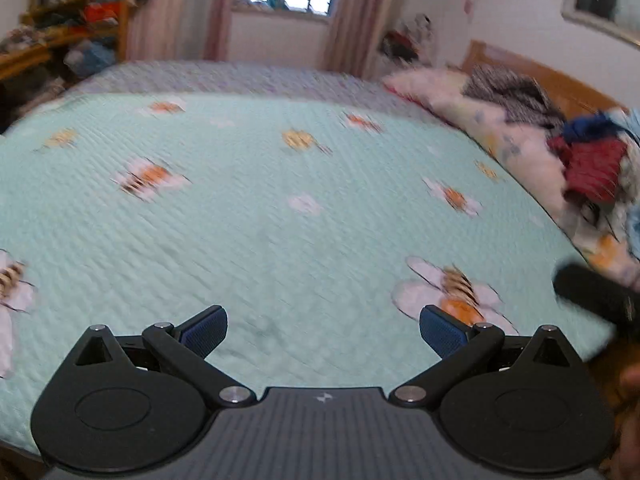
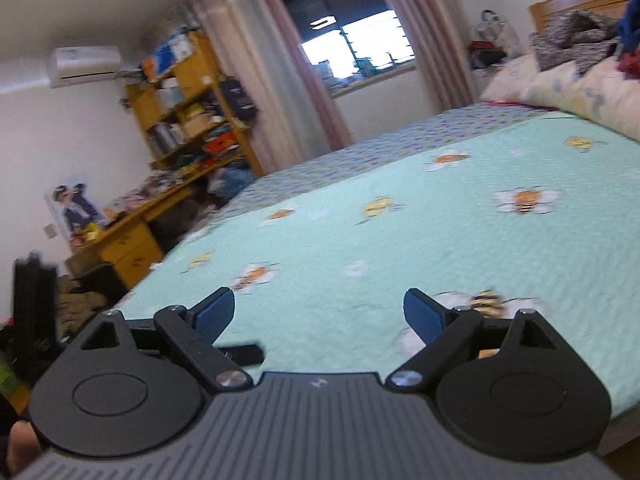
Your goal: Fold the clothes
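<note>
The clothes (image 1: 588, 168) lie in a loose, unfolded heap at about three o'clock in the left wrist view, piled on the pillows (image 1: 480, 120) against the wooden headboard (image 1: 540, 72): a red piece in front, a blue one above it, a grey-patterned one further back at two o'clock. In the right wrist view the same heap (image 2: 576, 36) sits at two o'clock, partly cut off by the frame edge.

The mint bedspread (image 1: 280, 200), printed with bees and flowers, lies flat and bare from the heap out to the bed's near edge. Its far side, at twelve o'clock, shows a purple-patterned border.

The left gripper (image 1: 323, 334) hangs over the near edge, jaws spread wide with nothing between them. The right gripper (image 2: 319, 318) hovers over the bed's corner, likewise released and empty.

Beyond the bed: a window (image 2: 356, 48) with pink curtains (image 2: 312, 60) at twelve o'clock, wooden shelves (image 2: 192, 108) and a cluttered desk (image 2: 132, 224) at ten o'clock, an air conditioner (image 2: 84, 65) high on the wall. Both views are blurred.
</note>
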Demonstrator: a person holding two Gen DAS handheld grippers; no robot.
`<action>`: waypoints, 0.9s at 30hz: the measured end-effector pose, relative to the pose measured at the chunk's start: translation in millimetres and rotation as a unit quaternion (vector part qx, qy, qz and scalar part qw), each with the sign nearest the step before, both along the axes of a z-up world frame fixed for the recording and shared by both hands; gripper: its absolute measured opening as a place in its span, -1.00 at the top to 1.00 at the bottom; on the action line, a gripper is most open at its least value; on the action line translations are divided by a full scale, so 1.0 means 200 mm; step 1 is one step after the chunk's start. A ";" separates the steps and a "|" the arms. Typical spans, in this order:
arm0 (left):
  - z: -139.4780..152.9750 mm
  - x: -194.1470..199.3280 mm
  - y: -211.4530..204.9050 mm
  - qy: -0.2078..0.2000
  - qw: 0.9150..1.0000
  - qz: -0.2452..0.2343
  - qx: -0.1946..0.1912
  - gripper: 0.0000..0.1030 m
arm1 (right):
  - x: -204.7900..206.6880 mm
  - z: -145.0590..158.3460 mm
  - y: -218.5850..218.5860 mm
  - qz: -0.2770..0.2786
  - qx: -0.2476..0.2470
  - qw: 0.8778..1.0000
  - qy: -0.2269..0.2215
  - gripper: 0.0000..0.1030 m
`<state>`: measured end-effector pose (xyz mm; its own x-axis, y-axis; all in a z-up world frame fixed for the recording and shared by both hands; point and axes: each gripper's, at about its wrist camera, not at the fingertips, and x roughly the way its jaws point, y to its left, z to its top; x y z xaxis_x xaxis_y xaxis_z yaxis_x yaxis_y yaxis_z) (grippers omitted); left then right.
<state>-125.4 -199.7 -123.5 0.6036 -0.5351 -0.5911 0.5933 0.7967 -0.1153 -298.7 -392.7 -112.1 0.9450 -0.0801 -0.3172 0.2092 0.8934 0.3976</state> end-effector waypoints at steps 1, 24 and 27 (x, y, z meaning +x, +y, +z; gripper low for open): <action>0.03 -0.01 0.02 -0.037 0.999 0.023 0.019 -0.99 | 0.01 0.01 0.05 0.009 -0.009 1.000 0.000 -0.79; 0.25 0.00 0.15 -0.037 0.995 0.073 0.062 -0.99 | 0.04 0.09 0.26 0.031 -0.040 0.999 -0.004 -0.91; 0.20 0.01 0.13 -0.027 0.994 0.077 0.075 -0.99 | 0.03 0.07 0.25 0.030 -0.037 0.999 0.003 -0.91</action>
<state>-122.5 -173.9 -84.3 0.7051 -0.3416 -0.6214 0.4644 0.8847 0.0406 -292.2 -342.7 -98.4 0.9471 -0.0469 -0.3174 0.1563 0.9313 0.3289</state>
